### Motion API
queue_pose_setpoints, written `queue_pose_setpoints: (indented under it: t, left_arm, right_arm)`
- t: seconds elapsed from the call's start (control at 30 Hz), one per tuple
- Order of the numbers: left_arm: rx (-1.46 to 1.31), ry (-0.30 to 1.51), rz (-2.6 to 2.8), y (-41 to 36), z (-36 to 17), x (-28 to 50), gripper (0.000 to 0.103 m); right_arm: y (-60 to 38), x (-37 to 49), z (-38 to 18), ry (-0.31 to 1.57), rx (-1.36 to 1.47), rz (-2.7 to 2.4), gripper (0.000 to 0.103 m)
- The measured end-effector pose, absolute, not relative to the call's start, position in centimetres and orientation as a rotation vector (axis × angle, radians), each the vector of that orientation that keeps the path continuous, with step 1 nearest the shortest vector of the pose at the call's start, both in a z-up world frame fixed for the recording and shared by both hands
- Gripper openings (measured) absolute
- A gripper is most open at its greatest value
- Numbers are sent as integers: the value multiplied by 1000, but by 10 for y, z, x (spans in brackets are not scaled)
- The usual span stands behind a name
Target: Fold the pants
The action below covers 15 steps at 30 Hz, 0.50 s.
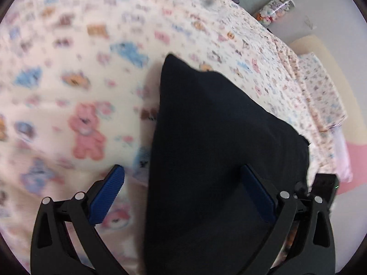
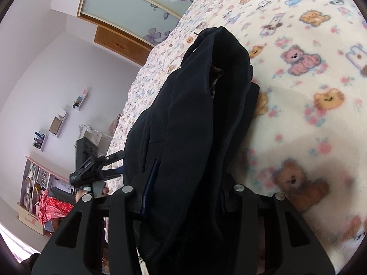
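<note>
The right tongs (image 2: 183, 197) pinch the bunched black pants (image 2: 195, 119) above the bed (image 2: 309, 68) for folding, while the left tongs (image 1: 190, 190) gape wide around a hanging panel.

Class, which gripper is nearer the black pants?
Right. The right gripper has its jaws clamped on the black pants; the left gripper is open, straddling them.

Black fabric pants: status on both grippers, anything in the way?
Left gripper open, black fabric pants draped between its fingers. Right gripper shut on pants, bunched above the cream teddy-bear fleece blanket. Nothing in the way.
</note>
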<state>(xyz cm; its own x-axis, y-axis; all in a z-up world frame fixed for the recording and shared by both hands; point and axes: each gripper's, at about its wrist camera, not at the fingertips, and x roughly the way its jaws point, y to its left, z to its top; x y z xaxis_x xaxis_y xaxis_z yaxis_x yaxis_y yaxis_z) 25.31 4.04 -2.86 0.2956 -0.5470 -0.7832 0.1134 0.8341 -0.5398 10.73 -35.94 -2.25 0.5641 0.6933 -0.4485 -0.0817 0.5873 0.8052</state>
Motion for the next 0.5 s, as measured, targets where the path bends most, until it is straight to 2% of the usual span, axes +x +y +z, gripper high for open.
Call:
queue_pose_setpoints:
  t: [0.07,0.13,0.17,0.23,0.3,0.5]
  left_arm:
    - [-477,1198,-510,39,-34,249,97]
    - [-532,1185,-590,38,-35,247,85]
    - [-539,1169,-617,37,-32,244,85]
    - [-513,1159,-637,33,-29,242,81]
    - [-453,1158,-599,28,-28,241,71]
    - [-374,1144,-511,19,-19,239,60]
  right_arm:
    - [-360,107,-24,854,827,525,45]
    - [-361,107,-26,851,833,527,45]
    - [-362,107,-27,851,839,528,45]
    - [-363,105,-30,849,852,527,45]
    - [-364,105,-32,849,862,525,46]
    - [-361,106,-31,855,848,497,48]
